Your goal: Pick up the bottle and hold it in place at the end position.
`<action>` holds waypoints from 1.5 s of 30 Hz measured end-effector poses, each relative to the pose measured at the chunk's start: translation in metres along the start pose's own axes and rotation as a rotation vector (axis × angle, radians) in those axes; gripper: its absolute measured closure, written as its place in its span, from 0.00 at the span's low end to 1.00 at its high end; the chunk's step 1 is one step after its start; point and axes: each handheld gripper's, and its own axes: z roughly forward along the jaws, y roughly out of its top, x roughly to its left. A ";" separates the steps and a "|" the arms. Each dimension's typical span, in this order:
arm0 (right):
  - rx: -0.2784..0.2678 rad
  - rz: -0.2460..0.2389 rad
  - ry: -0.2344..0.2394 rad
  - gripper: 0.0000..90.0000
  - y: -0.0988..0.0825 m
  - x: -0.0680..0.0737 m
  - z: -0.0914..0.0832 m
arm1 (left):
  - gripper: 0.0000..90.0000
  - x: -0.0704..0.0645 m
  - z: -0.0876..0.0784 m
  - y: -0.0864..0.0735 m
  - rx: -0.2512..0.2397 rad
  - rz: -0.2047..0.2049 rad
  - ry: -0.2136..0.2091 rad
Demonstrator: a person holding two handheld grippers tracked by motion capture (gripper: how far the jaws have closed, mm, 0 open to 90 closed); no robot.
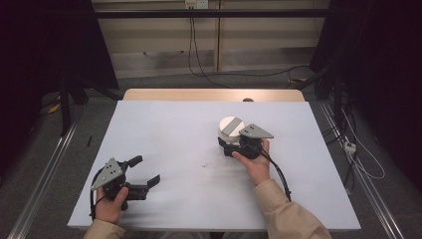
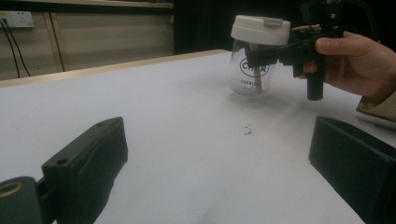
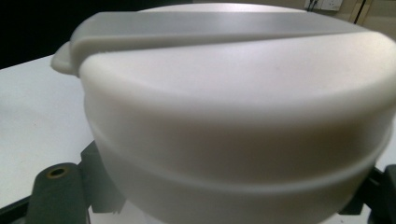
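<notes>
1. A white table (image 1: 164, 144) lies under both tools.
2. A small dark speck (image 1: 204, 165) sits on it, between the two tools.
3. A wall socket (image 1: 195, 4) is far beyond them, black cables (image 1: 191, 45) hanging from it.
4. A white power strip (image 1: 350, 147) lies on the floor, right of the right tool.

Jar (image 1: 231, 130) stands right of centre on worktop (image 1: 174, 144), w/ right claw (image 1: 230, 144) around it, prob. just under lid; left claw (image 1: 147, 172) near front-left edge, well apart.
</notes>
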 end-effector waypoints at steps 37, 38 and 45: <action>0.008 -0.007 0.025 0.21 0.004 0.010 0.022 | 0.05 0.000 0.000 -0.001 0.007 0.002 -0.004; 0.009 -0.008 0.024 0.21 0.004 0.010 0.022 | 0.05 0.000 0.000 -0.001 0.007 0.002 -0.004; 0.006 -0.007 0.029 0.21 0.005 0.012 0.026 | 0.05 0.000 0.000 -0.001 0.007 0.003 -0.006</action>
